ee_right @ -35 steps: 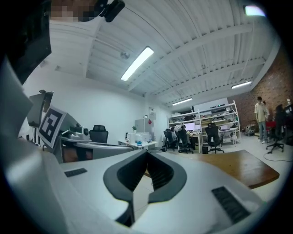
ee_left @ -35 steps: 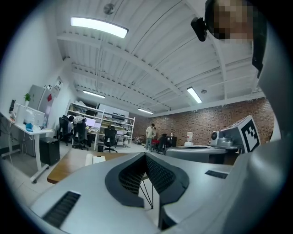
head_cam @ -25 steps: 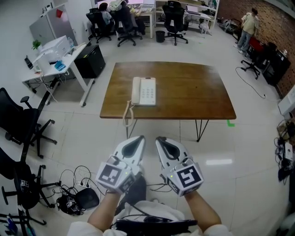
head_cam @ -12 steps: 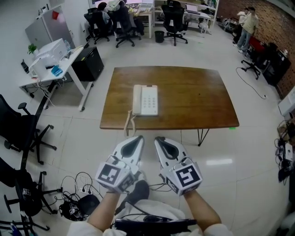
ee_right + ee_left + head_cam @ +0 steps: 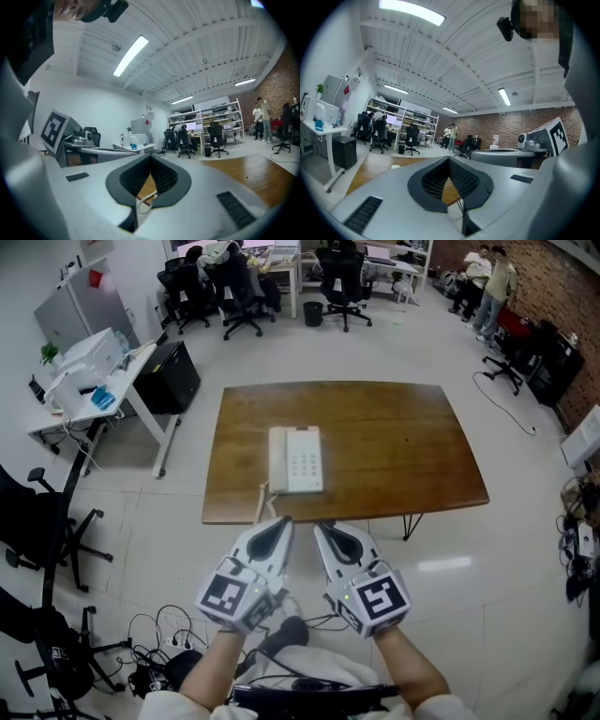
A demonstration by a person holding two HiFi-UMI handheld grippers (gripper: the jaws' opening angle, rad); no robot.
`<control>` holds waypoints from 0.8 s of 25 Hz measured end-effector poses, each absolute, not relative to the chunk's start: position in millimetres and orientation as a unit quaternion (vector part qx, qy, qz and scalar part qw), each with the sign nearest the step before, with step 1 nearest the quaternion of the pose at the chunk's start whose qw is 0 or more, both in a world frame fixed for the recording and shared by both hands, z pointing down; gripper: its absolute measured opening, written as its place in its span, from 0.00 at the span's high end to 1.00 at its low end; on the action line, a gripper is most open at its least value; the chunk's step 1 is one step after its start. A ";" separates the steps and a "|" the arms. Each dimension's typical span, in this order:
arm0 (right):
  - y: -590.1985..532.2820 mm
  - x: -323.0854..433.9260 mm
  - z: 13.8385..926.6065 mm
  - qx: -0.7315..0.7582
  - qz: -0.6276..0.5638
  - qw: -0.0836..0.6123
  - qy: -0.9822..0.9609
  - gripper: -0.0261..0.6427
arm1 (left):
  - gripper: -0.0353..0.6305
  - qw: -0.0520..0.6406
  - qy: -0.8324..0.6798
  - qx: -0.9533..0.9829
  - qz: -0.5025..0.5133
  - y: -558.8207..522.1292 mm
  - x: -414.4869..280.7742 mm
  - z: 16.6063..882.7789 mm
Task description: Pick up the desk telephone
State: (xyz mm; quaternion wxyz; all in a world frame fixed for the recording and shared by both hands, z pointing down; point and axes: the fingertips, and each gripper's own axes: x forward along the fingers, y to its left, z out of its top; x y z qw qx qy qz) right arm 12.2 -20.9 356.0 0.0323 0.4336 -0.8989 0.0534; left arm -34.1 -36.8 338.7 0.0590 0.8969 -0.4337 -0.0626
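A white desk telephone [image 5: 296, 458] lies flat on the left half of a brown wooden table [image 5: 394, 446], handset along its left side. Its coiled cord [image 5: 261, 501] hangs over the near table edge. Both grippers are held side by side just short of that edge, pointing level at the table. The left gripper [image 5: 280, 521] is shut with nothing in it, and so is the right gripper [image 5: 322, 524]. In the right gripper view the coiled cord [image 5: 146, 200] shows through the gap below the shut jaw tips [image 5: 151, 157]. The left gripper view shows its shut jaws [image 5: 449, 160] over the table top.
A white desk [image 5: 94, 362] with a printer and a black cabinet [image 5: 173, 376] stand to the left. Black office chairs [image 5: 37, 521] and a tangle of cables [image 5: 155, 657] are on the floor at the near left. People [image 5: 492, 282] stand far off at the right.
Both grippers, still shut, have moved forward together. The table and telephone have come nearer, and the jaw tips now reach almost to the table's near edge.
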 end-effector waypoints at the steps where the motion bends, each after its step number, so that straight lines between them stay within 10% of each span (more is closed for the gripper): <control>1: -25.1 10.1 357.1 0.435 0.054 0.033 -0.898 0.96 | 0.95 0.061 -0.433 0.897 -0.063 -41.1 -36.4 339.5; 20: -87.3 -31.6 366.9 0.461 0.059 0.052 -0.884 0.92 | 0.95 0.077 -0.402 0.910 -0.071 -105.4 -69.9 349.2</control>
